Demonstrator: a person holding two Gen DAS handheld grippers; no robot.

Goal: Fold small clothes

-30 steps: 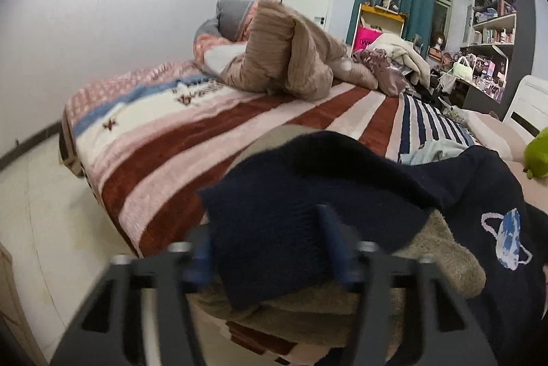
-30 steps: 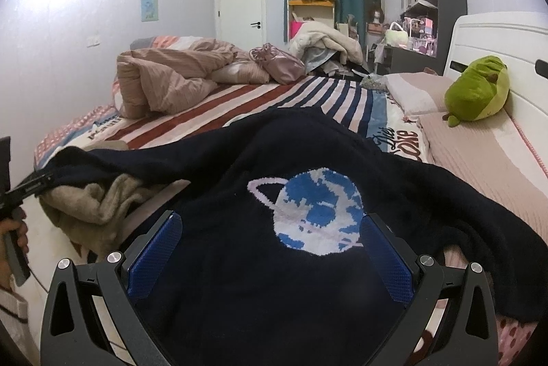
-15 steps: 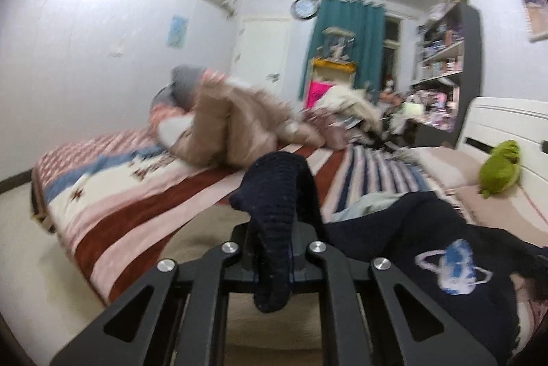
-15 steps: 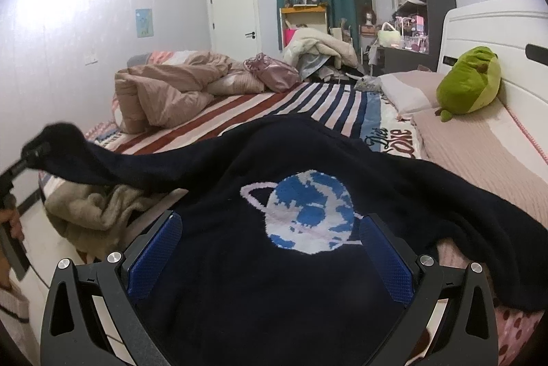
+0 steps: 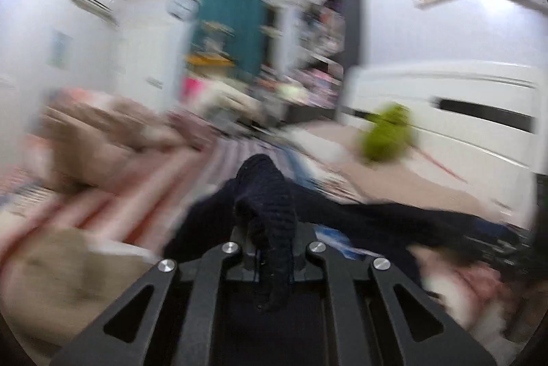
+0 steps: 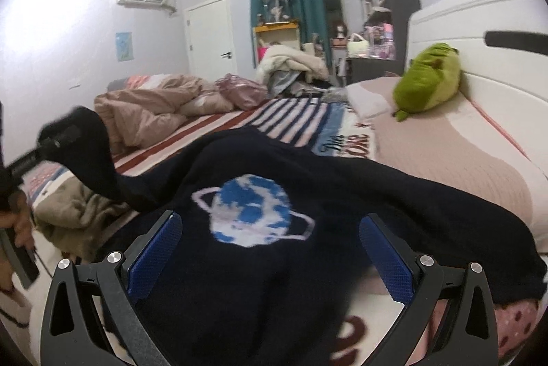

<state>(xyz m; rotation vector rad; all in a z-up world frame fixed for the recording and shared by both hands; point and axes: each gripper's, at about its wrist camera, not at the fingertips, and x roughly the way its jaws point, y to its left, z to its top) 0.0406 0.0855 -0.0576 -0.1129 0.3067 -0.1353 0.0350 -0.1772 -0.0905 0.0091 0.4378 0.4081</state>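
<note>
On the striped bed [image 6: 219, 123] a navy knit sweater [image 6: 260, 270] lies spread, a blue-and-white ringed planet [image 6: 251, 210] woven into its front. The left gripper [image 5: 270, 249] pinches one ribbed sleeve [image 5: 267, 194] tight, lifted clear. The right gripper [image 6: 270, 249] hovers over the sweater, its textured blue pads [image 6: 154, 249] wide apart.

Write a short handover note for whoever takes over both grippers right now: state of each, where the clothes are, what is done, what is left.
Left gripper: shut on the cuff of the sweater's sleeve, lifted off the bed.
Right gripper: open, over the sweater, holding nothing.
Sweater lies planet-side up on the bed; its other sleeve lies out toward the headboard. A beige garment lies crumpled beside it at the bed's edge.
Done: sleeve gripped and raised.
Left: probably lay that sleeve across the body, fold the other sleeve, then fold the body; the beige garment is unfolded.
</note>
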